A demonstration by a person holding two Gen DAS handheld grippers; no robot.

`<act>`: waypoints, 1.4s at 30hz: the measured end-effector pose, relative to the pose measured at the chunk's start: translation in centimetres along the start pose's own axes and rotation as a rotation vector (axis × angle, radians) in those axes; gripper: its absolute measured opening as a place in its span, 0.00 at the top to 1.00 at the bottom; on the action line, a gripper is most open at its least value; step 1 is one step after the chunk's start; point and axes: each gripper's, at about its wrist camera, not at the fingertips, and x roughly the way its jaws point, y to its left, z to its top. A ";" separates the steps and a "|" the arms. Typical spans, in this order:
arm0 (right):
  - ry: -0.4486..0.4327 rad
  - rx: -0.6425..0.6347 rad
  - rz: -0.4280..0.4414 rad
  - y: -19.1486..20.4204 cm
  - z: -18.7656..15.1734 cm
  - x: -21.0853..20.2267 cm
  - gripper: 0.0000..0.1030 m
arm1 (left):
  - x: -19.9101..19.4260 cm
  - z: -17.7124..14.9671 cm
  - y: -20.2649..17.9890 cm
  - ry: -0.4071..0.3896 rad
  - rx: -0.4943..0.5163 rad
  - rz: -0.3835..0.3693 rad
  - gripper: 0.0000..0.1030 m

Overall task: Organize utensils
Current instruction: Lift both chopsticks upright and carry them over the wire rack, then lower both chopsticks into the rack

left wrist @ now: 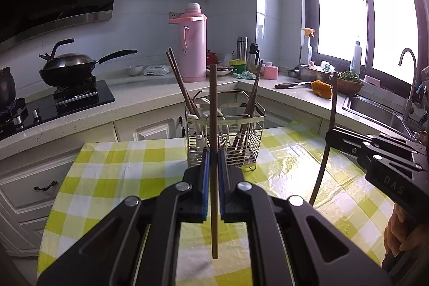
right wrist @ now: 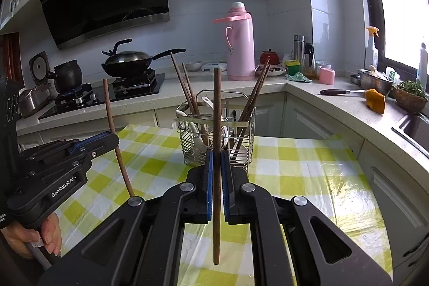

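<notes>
My left gripper (left wrist: 213, 154) is shut on a brown chopstick (left wrist: 213, 103) that stands upright between its blue pads. My right gripper (right wrist: 217, 154) is shut on a second brown chopstick (right wrist: 217, 103), also upright. Each view catches the other one side-on: the right gripper (left wrist: 331, 132) with its dark chopstick (left wrist: 333, 103), and the left gripper (right wrist: 114, 137) with its slightly tilted chopstick (right wrist: 108, 106). A wire utensil caddy (left wrist: 252, 141) (right wrist: 187, 141) stands on the table just beyond both grippers. It holds several chopsticks and white spoons.
The table wears a green-and-white checked cloth (left wrist: 120, 173). Behind it runs an L-shaped counter with a wok on the stove (left wrist: 67, 66), a pink thermos (left wrist: 193, 44), a knife (left wrist: 292, 85) and a sink (left wrist: 375, 109). A person's hand (right wrist: 48, 235) grips the left handle.
</notes>
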 end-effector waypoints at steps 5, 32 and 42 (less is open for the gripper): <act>-0.019 -0.007 0.004 -0.1 0.9 -0.1 0.93 | 0.2 0.9 -0.5 -0.013 0.020 -0.006 0.94; -0.167 -0.054 0.004 -1.9 15.5 4.5 0.93 | 3.4 17.8 1.1 -0.189 0.001 -0.015 0.94; -0.172 -0.042 -0.001 -2.5 19.3 8.8 0.93 | 7.9 21.6 1.9 -0.202 -0.030 0.020 0.94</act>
